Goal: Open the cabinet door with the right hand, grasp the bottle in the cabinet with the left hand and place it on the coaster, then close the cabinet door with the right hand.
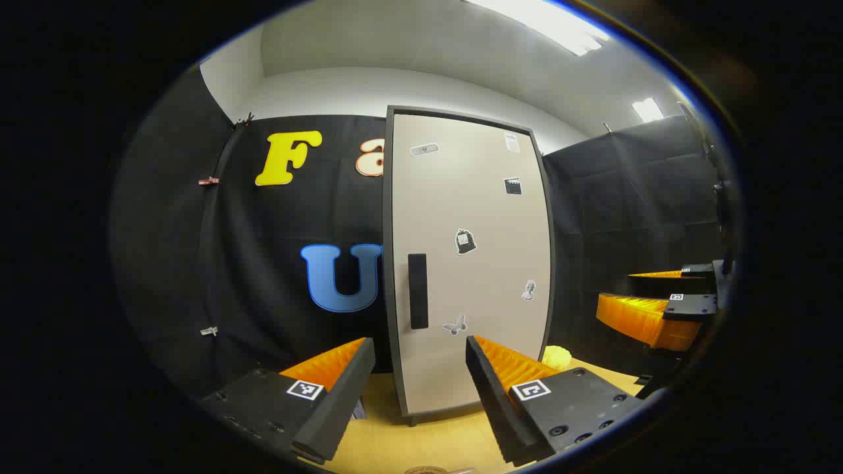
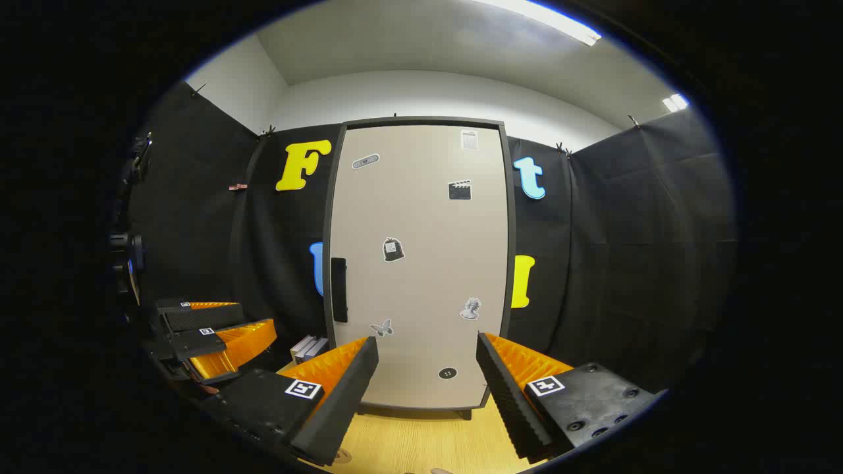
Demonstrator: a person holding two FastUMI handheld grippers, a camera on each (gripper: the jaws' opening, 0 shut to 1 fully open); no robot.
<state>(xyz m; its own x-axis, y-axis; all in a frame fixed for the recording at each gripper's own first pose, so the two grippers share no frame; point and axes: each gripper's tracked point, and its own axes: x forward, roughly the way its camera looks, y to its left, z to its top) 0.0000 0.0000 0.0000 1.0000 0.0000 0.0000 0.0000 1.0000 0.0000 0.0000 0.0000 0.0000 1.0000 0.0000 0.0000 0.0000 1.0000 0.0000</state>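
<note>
The right hand-held gripper (image 2: 427, 378) hovers with its fingers spread wide, facing the closed cabinet door (image 2: 418, 263) and its dark handle (image 2: 338, 289) at the door's left edge. The left hand-held gripper (image 1: 420, 380), also spread and holding nothing, hangs over the desk (image 1: 421, 447) near the same cabinet.

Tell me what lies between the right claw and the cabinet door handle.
Nothing: in the right gripper view the open right claw faces the shut cabinet door, with just bare door panel and tabletop before the handle.
</note>
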